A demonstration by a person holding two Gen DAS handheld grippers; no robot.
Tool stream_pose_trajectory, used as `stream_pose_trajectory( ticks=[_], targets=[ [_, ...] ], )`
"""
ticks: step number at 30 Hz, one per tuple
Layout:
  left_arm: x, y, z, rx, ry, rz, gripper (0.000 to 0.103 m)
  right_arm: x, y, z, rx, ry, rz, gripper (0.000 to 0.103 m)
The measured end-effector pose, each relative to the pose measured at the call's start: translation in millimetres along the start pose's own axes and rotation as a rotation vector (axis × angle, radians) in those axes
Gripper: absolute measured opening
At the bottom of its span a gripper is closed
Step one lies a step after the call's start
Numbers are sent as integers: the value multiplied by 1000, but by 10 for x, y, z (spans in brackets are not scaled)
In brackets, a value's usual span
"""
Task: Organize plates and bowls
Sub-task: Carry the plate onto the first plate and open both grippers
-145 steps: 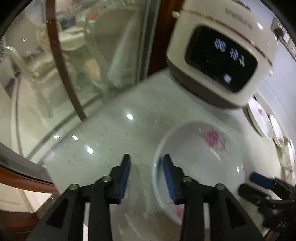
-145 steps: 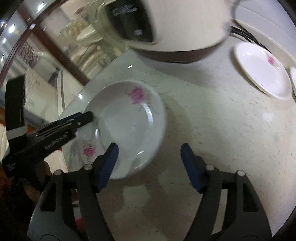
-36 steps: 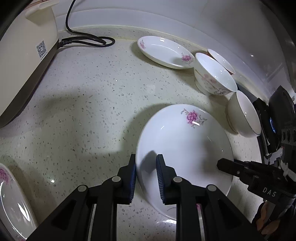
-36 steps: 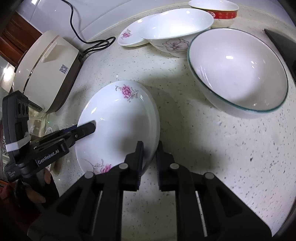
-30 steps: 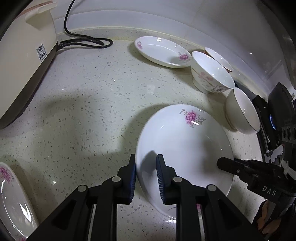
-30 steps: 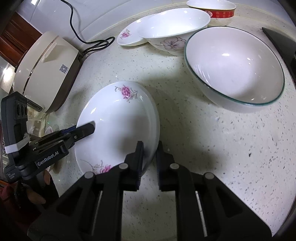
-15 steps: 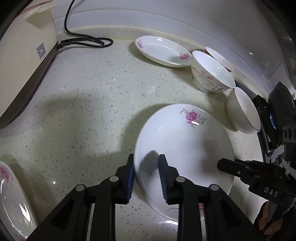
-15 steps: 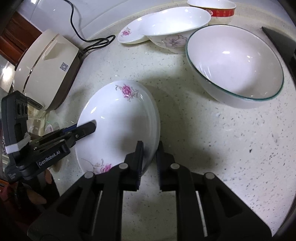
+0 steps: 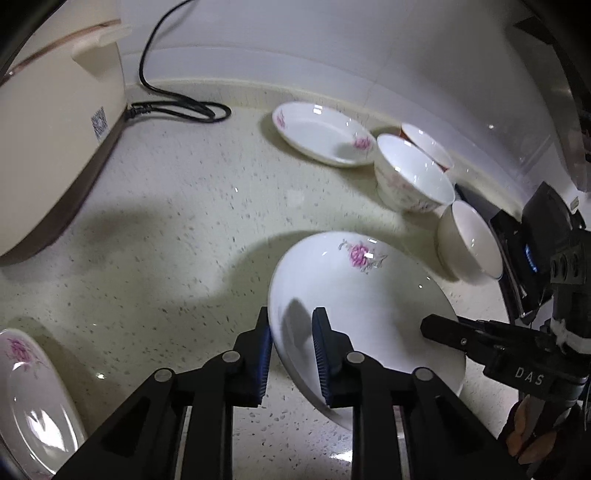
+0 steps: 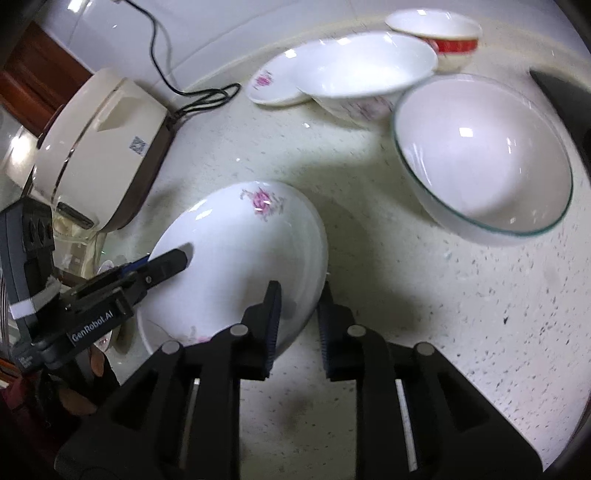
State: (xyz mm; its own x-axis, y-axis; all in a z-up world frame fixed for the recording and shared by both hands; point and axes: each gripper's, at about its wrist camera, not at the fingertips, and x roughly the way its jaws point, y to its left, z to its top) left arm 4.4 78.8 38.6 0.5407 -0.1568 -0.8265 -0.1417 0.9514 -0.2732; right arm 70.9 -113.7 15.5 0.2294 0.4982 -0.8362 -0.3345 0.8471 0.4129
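A white plate with pink flowers is held just above the speckled counter by both grippers, one on each side of its rim. My left gripper is shut on its near-left rim. My right gripper is shut on its right rim, and its finger shows in the left wrist view. The plate also shows in the right wrist view, tilted. A second flowered plate lies by the back wall. A third sits at the bottom left.
A cream rice cooker with a black cord stands on the left. A flowered bowl, a red-banded bowl and a green-rimmed bowl stand to the right. A dark stove edge lies at far right.
Since 4.8 s ago both grippers closed on the plate and carried it from beside the cooker toward the bowls. In the last second it rose and tilted slightly.
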Motion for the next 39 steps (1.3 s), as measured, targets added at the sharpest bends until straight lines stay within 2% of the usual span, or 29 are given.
stream_pose_trajectory(
  ticks=[18,25,39],
  targets=[
    [-317,198,-22,-55,-64,10,22,-75,260,95,-57,-36,23,23],
    [-537,401,-106,-118,-110,44,22,-48,568,131,-118,-30,61,23],
    [-1029,953,-434,-240,-180,147,22,203,1245,45,-250,39,146,23]
  ],
)
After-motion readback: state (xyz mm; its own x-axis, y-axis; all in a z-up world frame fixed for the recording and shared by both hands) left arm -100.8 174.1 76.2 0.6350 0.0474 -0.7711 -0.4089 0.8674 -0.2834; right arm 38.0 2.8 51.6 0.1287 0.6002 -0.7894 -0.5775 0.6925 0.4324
